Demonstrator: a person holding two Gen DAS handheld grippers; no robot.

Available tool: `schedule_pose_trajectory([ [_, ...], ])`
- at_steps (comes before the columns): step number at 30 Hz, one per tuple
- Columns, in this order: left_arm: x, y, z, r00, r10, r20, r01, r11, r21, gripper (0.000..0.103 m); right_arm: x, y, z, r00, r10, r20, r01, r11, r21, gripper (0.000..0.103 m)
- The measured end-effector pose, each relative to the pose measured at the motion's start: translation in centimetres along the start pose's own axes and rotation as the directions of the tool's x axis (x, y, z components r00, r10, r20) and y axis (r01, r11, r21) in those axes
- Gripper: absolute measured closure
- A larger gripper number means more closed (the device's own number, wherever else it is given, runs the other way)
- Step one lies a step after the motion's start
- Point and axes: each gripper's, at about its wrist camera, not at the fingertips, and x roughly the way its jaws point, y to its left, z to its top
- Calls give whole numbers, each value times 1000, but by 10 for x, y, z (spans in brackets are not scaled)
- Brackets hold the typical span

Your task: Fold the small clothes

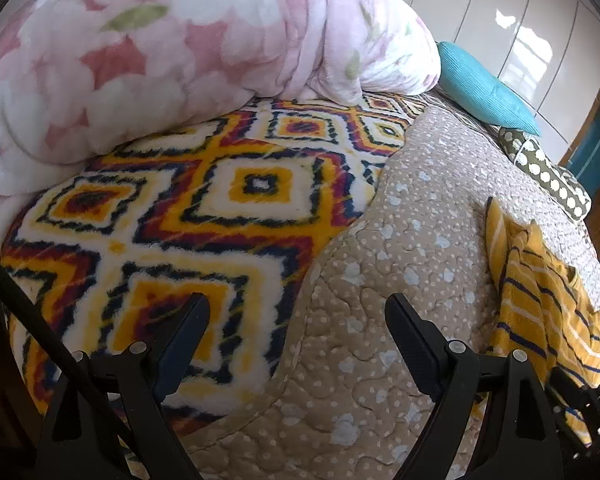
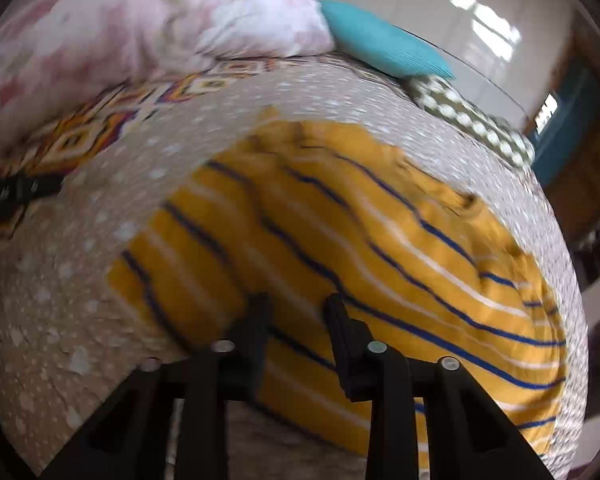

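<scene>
A small yellow garment with blue and white stripes (image 2: 380,240) lies rumpled on the beige dotted quilt (image 2: 80,300). In the left wrist view the same garment (image 1: 540,300) lies at the right. My left gripper (image 1: 296,308) is open and empty, above the quilt (image 1: 380,260) to the left of the garment. My right gripper (image 2: 298,304) hovers over the garment's near edge with its jaws partly apart; nothing is clamped between them. The right wrist view is motion-blurred.
A patterned orange, white and navy fleece blanket (image 1: 180,208) covers the bed's left part. A pink floral duvet (image 1: 160,48) is piled at the back. A turquoise cushion (image 1: 484,88) and an olive dotted pillow (image 1: 548,172) lie at the far right.
</scene>
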Motion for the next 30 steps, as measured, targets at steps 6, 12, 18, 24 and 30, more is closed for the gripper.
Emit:
schedule_pose_trajectory([
  [6, -1, -3, -2, 1000, 2, -1, -2, 1000, 13, 15, -20, 1, -5, 999, 34, 36, -33, 999, -26, 85],
  [12, 1, -3, -1, 1000, 5, -7, -5, 1000, 6, 15, -41, 7, -27, 996, 41, 77, -37, 998, -56, 63],
  [18, 2, -2, -1, 1000, 3, -10, -3, 1000, 4, 15, -42, 37, -40, 995, 27, 95, -11, 985, -169, 52],
  [24, 2, 3, -1, 1000, -8, -9, 8, 1000, -13, 15, -17, 66, -34, 984, -108, 138, 144, 949, -280, 52],
  [30, 1, 8, 0, 1000, -19, -11, 18, 999, -42, 15, -2, 66, -17, 983, -122, 140, 159, 943, -292, 52],
])
